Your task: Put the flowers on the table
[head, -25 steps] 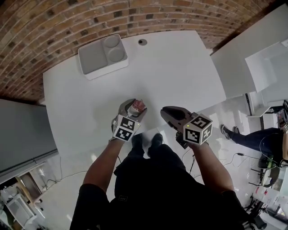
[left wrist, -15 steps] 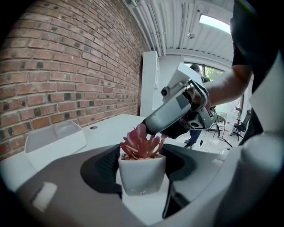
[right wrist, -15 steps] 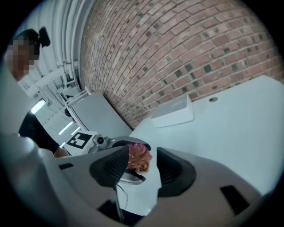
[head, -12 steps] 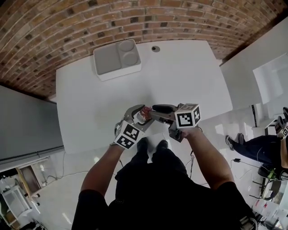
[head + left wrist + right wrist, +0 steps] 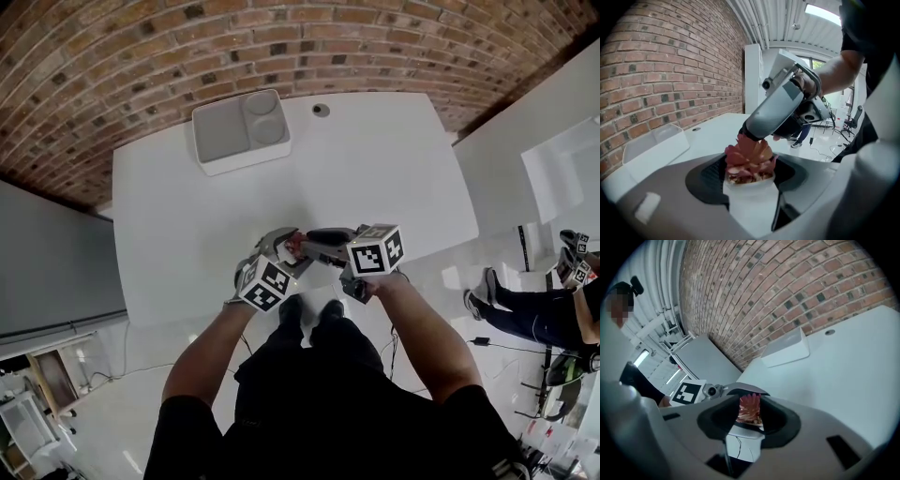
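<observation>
Item: potted flowers (image 5: 750, 161), held above the desk (image 5: 375, 178) edge at 6 o'clock. Left claw (image 5: 284, 249) is clamped on it. Right claw (image 5: 749, 420) is wide and has just been narrowing round it, apparently not yet gripping. Advice: seat the right grip before the left lets go.

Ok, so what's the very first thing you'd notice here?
The little white pot of pink flowers, held over the white table near its front edge. The left gripper grips it in its claw, and the right gripper has just been closing its claw around the same pot. A grey tray sits far back by the brick wall.
</observation>
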Demonstrator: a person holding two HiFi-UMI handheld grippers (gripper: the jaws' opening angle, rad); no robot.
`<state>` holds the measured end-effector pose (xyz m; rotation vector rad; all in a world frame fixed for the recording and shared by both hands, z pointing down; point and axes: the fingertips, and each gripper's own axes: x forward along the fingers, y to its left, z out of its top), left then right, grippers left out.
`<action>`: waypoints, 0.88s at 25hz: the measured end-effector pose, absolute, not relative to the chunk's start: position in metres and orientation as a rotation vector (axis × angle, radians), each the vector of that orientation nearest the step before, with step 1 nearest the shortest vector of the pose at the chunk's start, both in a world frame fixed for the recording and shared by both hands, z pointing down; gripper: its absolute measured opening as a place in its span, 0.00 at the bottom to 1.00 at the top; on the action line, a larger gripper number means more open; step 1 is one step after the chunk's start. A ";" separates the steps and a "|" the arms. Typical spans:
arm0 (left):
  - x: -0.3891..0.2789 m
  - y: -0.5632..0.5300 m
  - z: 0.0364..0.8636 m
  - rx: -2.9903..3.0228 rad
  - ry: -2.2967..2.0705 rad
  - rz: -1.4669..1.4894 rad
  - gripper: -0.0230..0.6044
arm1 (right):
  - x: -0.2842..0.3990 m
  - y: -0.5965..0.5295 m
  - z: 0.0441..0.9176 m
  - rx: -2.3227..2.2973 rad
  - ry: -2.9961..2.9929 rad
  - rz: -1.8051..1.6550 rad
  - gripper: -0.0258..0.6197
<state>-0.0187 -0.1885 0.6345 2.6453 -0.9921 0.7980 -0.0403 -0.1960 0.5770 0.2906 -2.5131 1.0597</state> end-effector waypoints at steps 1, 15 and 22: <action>-0.020 -0.191 0.641 2.635 -0.995 0.809 0.47 | -0.045 -0.196 0.580 0.284 -2.500 1.058 0.26; -0.038 -0.207 0.710 2.432 -0.967 1.112 0.47 | 0.038 -0.222 0.599 0.650 -2.505 1.185 0.24; -0.039 -0.214 0.722 2.298 -0.847 1.239 0.47 | 0.153 -0.173 0.591 0.953 -2.474 1.339 0.20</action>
